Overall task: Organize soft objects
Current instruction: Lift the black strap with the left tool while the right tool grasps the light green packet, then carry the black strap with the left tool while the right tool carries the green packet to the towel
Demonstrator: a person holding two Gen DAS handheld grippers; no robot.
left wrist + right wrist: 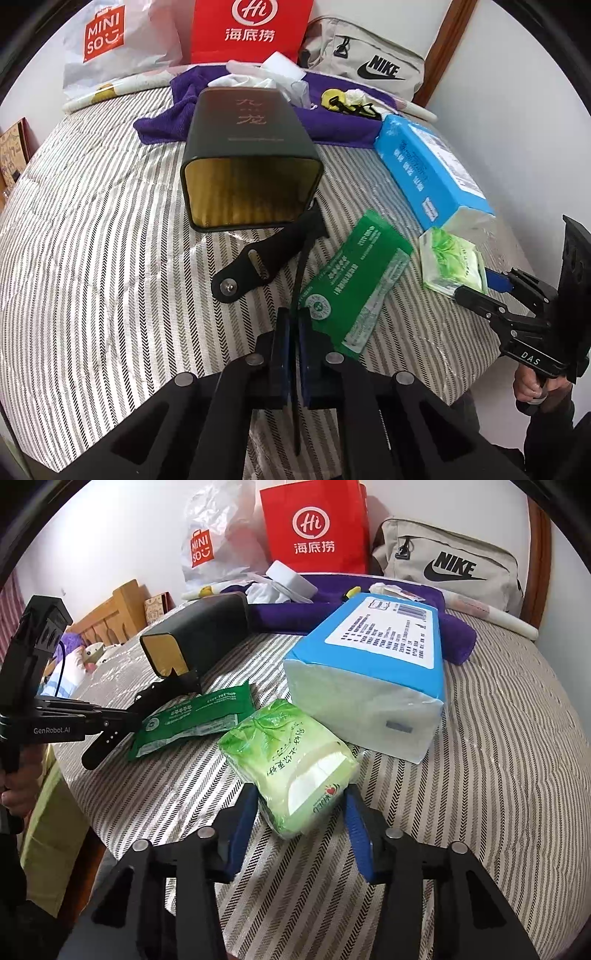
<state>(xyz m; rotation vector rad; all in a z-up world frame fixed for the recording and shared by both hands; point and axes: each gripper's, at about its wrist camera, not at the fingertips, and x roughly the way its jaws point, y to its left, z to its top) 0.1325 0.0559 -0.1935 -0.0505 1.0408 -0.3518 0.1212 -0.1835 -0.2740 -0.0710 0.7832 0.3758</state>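
The small green tissue pack (pixel 291 768) lies on the striped bedspread (pixel 498 757), just in front of the big blue tissue pack (pixel 373 657) and beside the flat green packet (pixel 192 716), with the right gripper (pixel 301 834) spread part-way around its near end, pads close to the wrapper but not clearly pressing. It looks light, squashy and slick in its film, so a gentle hold across the middle seems safest. The left gripper (pixel 294 332) is closed on a thin black strap (pixel 301 266).
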